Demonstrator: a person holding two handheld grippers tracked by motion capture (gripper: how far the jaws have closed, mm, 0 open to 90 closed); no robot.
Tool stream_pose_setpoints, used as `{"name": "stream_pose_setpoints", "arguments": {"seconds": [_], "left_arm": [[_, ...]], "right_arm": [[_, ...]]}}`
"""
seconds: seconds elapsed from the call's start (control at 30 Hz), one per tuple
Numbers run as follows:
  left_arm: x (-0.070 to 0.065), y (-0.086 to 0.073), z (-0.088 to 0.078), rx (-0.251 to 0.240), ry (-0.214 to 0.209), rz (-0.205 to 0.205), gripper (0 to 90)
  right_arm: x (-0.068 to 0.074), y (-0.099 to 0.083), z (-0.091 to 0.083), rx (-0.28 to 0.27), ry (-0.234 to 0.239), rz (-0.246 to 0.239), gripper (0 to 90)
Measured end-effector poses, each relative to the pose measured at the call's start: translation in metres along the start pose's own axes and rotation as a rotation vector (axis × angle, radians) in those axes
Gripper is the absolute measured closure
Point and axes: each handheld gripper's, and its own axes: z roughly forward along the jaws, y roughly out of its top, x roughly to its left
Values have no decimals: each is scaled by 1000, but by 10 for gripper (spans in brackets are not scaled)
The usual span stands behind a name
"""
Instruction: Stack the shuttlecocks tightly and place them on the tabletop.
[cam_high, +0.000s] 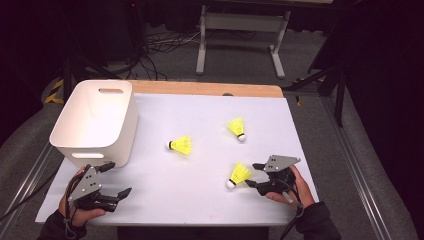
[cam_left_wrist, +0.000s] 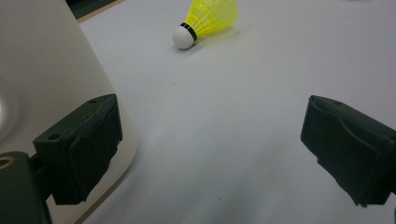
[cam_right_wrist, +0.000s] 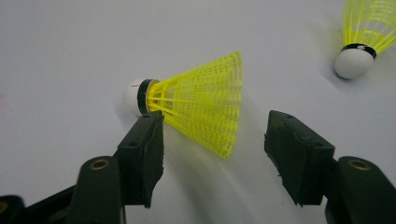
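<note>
1. The right gripper (cam_high: 254, 174) lay low over the table (cam_high: 200, 200) near its front right corner, held in the person's right hand (cam_high: 290, 187); its jaws stood partly apart and pressed on nothing.
2. In the right gripper view, the nearest shuttlecock (cam_right_wrist: 196, 105) lay on its side between those jaws; the left jaw sat just at the skirt's narrow end by the black band, whether touching could not be told; the right jaw stood apart from the skirt's wide rim.
3. In the high view that nearest shuttlecock (cam_high: 238, 175) lay just left of the right gripper, white cork toward the front edge.
4. The left gripper (cam_high: 117, 177) rested near the front left corner in the left hand (cam_high: 80, 202); its jaws stood wide with only bare table between them.
5. A white bin (cam_high: 97, 120) occupied the back left part of the table, touching or just beside the left gripper's left jaw; which could not be told.
6. A second shuttlecock (cam_high: 181, 145) lay near the table's middle; a third shuttlecock (cam_high: 237, 128) lay toward the back right.
</note>
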Motion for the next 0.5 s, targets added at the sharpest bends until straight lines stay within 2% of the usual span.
{"name": "stream_pose_setpoints", "arguments": {"seconds": [0.2,0.33,0.5], "left_arm": [[0,0,1,12,-4,7,61],[0,0,1,9,-5,1,62],[0,0,2,18,-3,9,63]], "right_arm": [[-3,4,6,26,41,-22,457],[-4,5,10,44,64,-20,513],[-5,4,14,57,91,-27,652]]}}
